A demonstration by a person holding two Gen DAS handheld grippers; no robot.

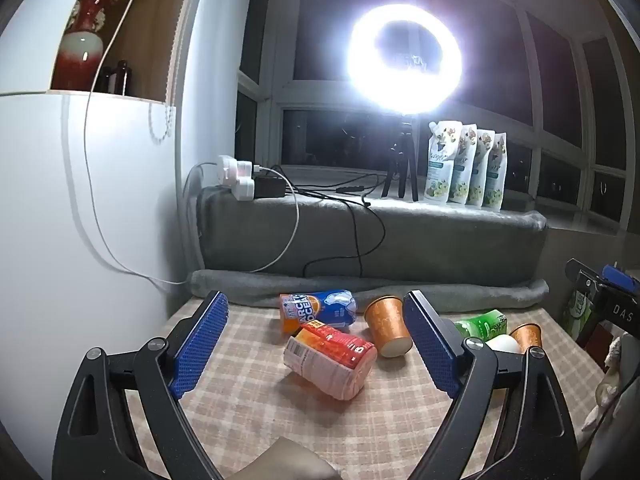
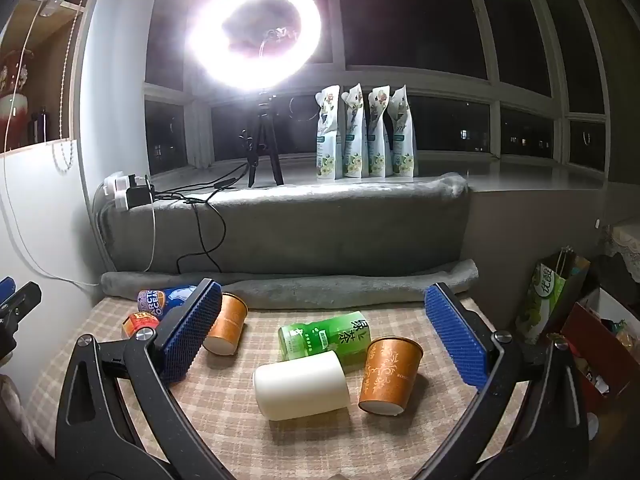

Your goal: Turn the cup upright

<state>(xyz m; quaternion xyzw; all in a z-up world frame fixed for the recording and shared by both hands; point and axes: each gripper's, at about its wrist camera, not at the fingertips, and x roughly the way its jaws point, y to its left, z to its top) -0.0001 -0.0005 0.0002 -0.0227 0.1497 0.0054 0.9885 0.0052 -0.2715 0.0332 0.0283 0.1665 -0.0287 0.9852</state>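
Note:
Two orange paper cups lie tipped on the checked tablecloth (image 2: 240,448). One orange cup (image 1: 388,326) (image 2: 226,330) lies mid-table, its white base toward me. The other orange cup (image 2: 390,376) (image 1: 527,335) leans at the right beside a white cup (image 2: 302,384) lying on its side. My left gripper (image 1: 316,344) is open and empty, above the table front, with a red and pink bottle (image 1: 332,360) between its fingers. My right gripper (image 2: 324,336) is open and empty, framing the white cup and the right orange cup.
A blue can (image 1: 320,308) and a green tea bottle (image 2: 326,336) lie on the table. A rolled grey blanket (image 2: 288,288) lines the far edge below a padded sill with several pouches (image 2: 366,136), a ring light (image 2: 254,28) and a power strip (image 2: 128,194). Bags (image 2: 548,300) stand at right.

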